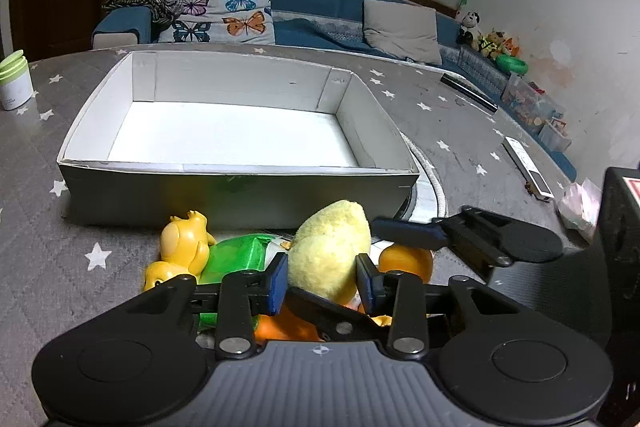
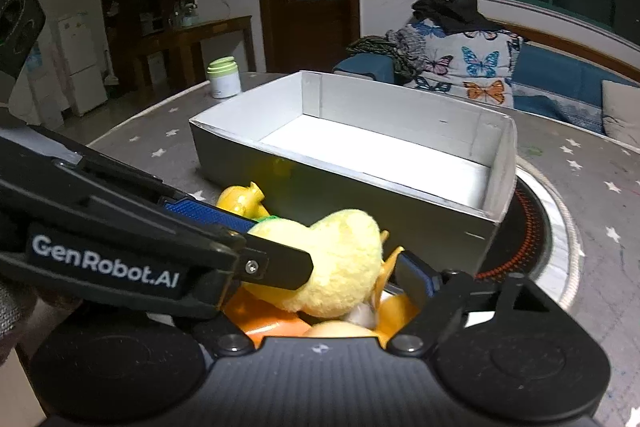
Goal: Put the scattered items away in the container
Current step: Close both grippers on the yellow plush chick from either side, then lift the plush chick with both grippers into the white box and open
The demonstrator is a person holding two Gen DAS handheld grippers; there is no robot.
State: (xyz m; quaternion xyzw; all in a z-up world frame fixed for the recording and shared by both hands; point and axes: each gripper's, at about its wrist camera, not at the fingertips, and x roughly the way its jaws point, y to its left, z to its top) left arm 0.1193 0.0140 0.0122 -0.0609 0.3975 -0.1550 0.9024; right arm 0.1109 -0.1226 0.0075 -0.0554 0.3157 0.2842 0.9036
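While the left tongs (image 1: 322, 277) pinch the yellow plush toy (image 1: 330, 251) near the box (image 1: 240, 187) (still empty), lift straight; the right tongs (image 2: 320, 263) straddle it, spread.

This is a living room in a home: a blue sofa (image 1: 320, 7) with a butterfly blanket (image 1: 224, 11) at 12 o'clock, soft toys (image 1: 492, 41) at 2 o'clock, and a white fridge (image 2: 78, 63) at 10 o'clock

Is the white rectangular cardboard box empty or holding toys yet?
Empty: the white rectangular cardboard box shows only bare floor in both views; the fluffy yellow plush toy sits outside it.
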